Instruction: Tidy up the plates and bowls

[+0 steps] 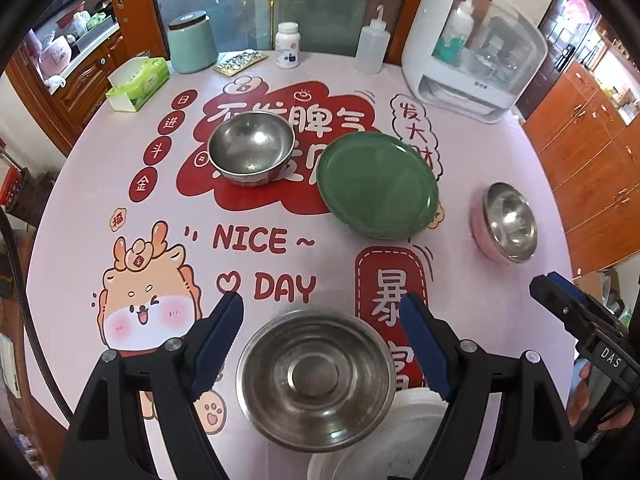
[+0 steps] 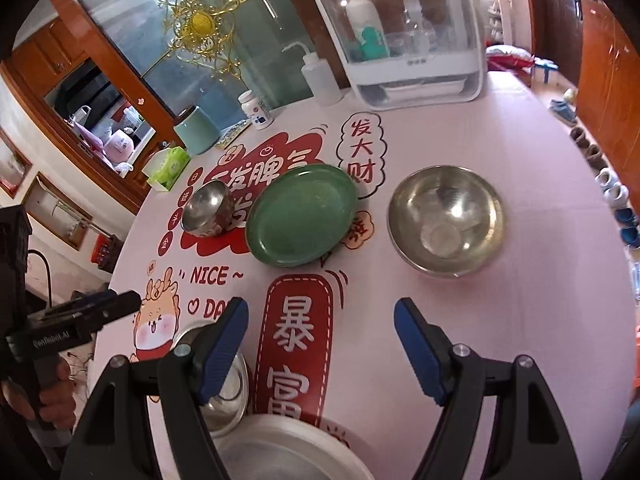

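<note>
Fingers of both the left hand-held gripper (image 1: 322, 346) and right hand-held gripper (image 2: 321, 350) spread empty, white plate (image 2: 280, 454) cut off below.

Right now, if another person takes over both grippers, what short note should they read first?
Left gripper: open, empty, above the near steel bowl.
Right gripper: open, empty, near the white plate at the table edge.
Green plate lies mid-table, a small steel bowl to its left, a steel bowl with pink outside to its right.
Done: nothing stacked yet; all pieces lie separately.
Left: gather the three bowls and two plates.
</note>
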Motion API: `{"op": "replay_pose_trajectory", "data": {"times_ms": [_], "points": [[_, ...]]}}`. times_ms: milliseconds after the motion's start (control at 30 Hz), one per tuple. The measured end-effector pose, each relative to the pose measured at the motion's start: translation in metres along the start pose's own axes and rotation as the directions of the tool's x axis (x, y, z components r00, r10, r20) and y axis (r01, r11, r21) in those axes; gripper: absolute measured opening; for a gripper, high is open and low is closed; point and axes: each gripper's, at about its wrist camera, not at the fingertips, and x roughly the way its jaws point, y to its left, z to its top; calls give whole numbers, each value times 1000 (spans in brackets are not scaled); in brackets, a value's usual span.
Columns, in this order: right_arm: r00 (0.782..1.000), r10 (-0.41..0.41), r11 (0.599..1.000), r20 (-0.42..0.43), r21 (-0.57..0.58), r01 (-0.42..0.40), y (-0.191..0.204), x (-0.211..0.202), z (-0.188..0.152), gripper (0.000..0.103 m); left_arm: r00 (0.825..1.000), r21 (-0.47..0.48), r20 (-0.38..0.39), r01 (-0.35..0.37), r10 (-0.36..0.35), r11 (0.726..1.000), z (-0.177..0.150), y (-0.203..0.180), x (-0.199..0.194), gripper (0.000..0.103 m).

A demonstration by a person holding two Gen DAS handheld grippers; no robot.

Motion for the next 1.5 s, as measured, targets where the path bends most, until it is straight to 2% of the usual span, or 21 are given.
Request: {"op": "replay_pose_trajectory", "data": {"times_ms": [267, 367, 600, 833, 967, 1100, 1300, 1367, 1500], "points": [[998, 64, 996, -20, 61, -63, -14, 43, 22, 76, 999, -11, -34, -16, 15, 1000, 31, -12, 45, 79], [996, 86, 993, -25, 84, -83, -19, 57, 27, 76, 999, -31, -37, 0, -1, 1000, 38, -14, 62, 79], [992, 123, 983, -41, 145, -116, -30, 89, 33, 76, 998, -47, -53, -32, 30, 998, 50, -20, 102, 79], [994, 110, 978, -10, 182, -106, -32, 105, 29, 75, 1000, -139, -1, -30, 30, 990, 56, -8, 121, 79], [996, 79, 986, 32, 146, -82, -24, 106, 28, 75, 999, -190, 23, -21, 25, 982, 59, 0, 128, 79], [997, 52, 991, 58, 123, -59, -15, 110, 26, 74, 998, -190, 35, -36, 43, 981, 62, 3, 137, 79], [997, 53, 994, 53, 96, -58, -4, 123, 24, 71, 997, -178, 58, -32, 43, 983, 65, 2, 145, 76], [998, 51, 994, 45, 98, -55, -4, 128, 24, 71, 997, -177, 66, -35, 47, 984, 66, 1, 146, 71], [998, 44, 993, 41, 110, -49, -7, 135, 24, 68, 997, -168, 67, -22, 33, 986, 68, -1, 152, 69]]}}
